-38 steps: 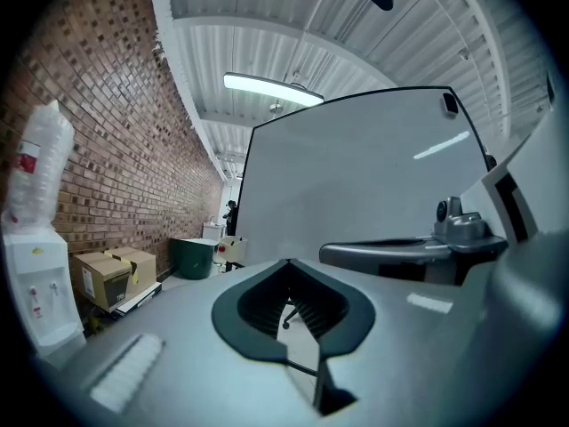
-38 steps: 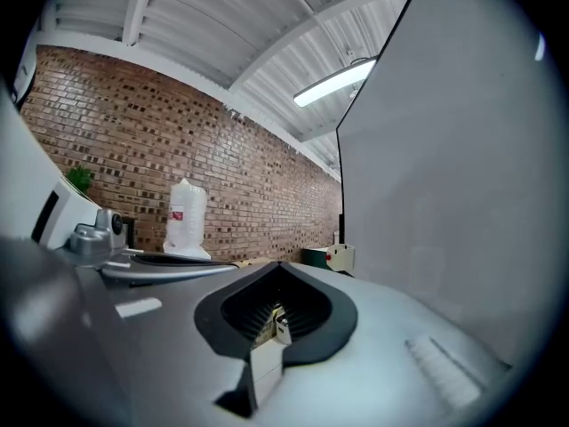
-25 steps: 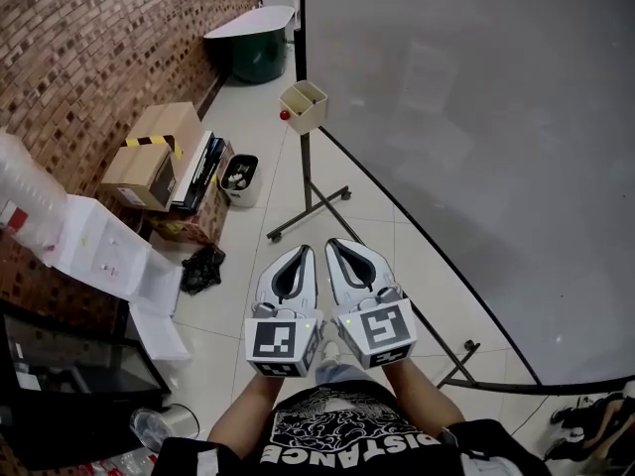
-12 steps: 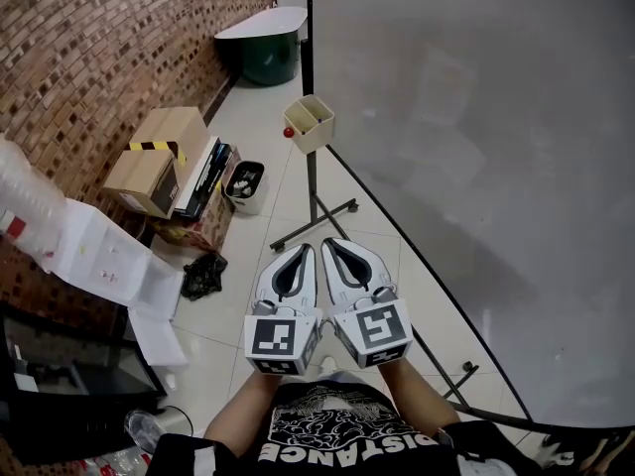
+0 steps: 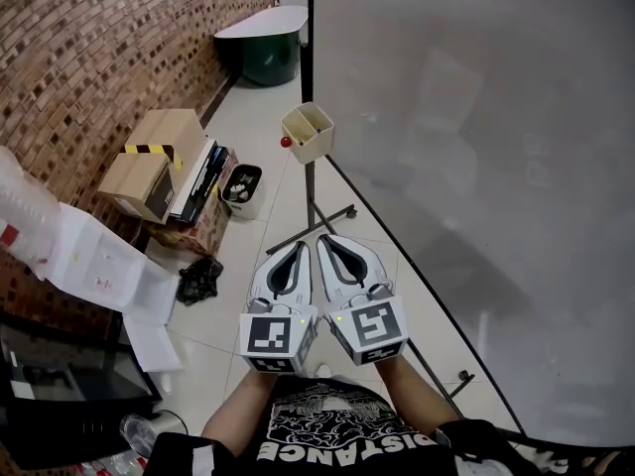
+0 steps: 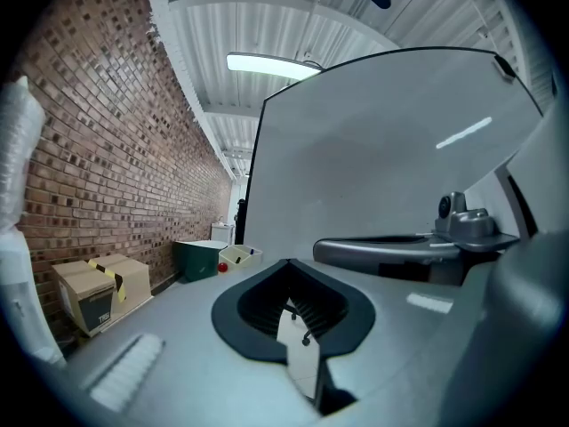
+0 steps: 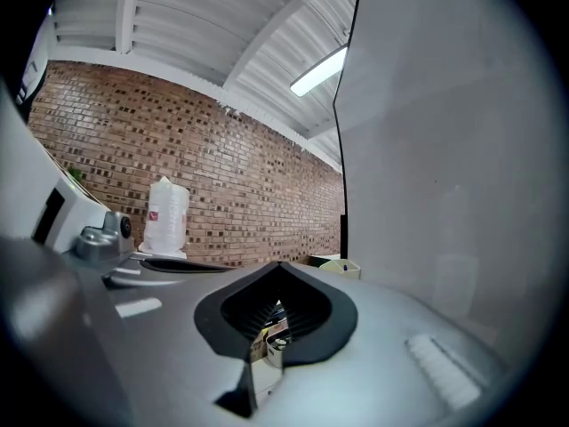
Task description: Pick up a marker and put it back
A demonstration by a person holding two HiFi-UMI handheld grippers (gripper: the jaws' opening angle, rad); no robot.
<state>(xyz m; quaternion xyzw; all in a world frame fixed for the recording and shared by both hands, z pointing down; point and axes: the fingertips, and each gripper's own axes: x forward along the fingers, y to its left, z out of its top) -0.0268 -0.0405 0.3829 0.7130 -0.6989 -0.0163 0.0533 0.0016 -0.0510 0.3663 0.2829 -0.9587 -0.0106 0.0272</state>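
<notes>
Holder (image 5: 309,131) nearer; well beyond right tool (image 5: 327,242)

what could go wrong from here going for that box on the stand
The left gripper and right gripper are both shut and empty; reaching in like that could knock the cream box. It sits atop a thin stand, so a push might sway it. The whiteboard stands close beside it; the right gripper could scrape it.

Left gripper (image 5: 296,249) and right gripper (image 5: 324,241) side by side, jaws closed, both empty
</notes>
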